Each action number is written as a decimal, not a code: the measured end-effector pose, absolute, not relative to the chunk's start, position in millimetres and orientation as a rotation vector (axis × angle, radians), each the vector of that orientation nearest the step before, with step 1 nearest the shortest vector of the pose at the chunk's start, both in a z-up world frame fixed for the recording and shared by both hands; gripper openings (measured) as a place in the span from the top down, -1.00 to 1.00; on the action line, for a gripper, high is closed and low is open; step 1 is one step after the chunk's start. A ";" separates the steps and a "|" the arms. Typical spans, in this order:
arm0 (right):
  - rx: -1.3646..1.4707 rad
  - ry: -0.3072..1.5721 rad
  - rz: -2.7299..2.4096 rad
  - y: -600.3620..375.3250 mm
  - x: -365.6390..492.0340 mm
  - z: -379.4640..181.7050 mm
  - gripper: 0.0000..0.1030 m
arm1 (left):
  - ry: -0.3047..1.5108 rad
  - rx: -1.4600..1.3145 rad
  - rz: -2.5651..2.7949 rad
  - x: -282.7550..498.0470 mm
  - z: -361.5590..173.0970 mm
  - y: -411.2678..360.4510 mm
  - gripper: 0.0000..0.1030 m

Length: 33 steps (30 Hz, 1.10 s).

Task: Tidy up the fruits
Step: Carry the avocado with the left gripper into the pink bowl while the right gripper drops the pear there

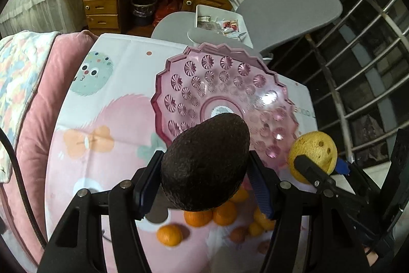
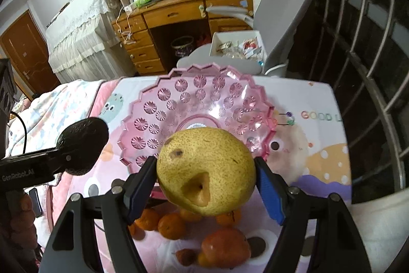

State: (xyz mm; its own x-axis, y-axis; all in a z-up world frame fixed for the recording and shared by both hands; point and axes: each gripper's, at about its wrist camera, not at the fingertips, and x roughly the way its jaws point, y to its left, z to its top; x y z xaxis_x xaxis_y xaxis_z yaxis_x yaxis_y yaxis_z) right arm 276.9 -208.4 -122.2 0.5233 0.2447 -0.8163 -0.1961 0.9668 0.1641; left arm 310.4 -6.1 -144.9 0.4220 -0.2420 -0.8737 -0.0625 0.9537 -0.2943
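Both fruits are lifted and on their way to the dish — the carrying step of the tidy-up. The left tool point(image 1: 204, 170) is clamped on a dark, rough-skinned avocado point(image 1: 205, 163), its blue pads pressing the fruit's two sides. The right tool point(image 2: 205, 175) is clamped the same way on a yellow speckled pear point(image 2: 205, 170). Each fruit hangs in the air in front of the pink cut-glass scalloped bowl point(image 1: 204, 73), which sits empty on the cartoon-printed pink and white cloth point(image 1: 122, 73) that covers the tabletop.

The next move, as it looks, calls for carrying each fruit over the bowl's rim, lowering it onto the glass and only then parting the pads. The two tools are close together, so one would probably do well to go first, and both fruits are round enough to roll on the sloped glass.

The left wrist view shows the pear at about 3 o'clock of the avocado, and small orange mandarins point(image 1: 198, 218) left on the cloth at 6 o'clock. The right wrist view shows more — a larger red-orange fruit point(image 2: 225, 247) lying near the mandarins, and part of a person's hand point(image 2: 21, 211) at the left edge under the left tool's body.
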 end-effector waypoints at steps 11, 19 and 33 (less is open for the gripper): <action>0.069 1.093 0.309 -200.0 311.9 -161.3 -0.47 | 1.198 -0.308 -0.057 352.6 -190.1 -14.8 -0.22; 0.070 1.122 0.309 -201.2 323.2 -171.5 -0.47 | 1.252 -0.335 -0.047 363.3 -208.7 -16.1 -0.22; 0.125 1.107 0.296 -211.5 321.3 -167.4 -0.49 | 1.182 -0.326 -0.080 358.8 -187.7 -15.5 -0.25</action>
State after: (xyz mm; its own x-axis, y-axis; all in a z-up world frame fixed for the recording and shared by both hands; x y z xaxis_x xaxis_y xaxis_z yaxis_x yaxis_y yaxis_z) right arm 321.3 -211.5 -167.4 0.4127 0.2966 -0.8612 -0.1725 0.9538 0.2458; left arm 358.8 -15.5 -187.7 0.3823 -0.2309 -0.8947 -0.1085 0.9504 -0.2917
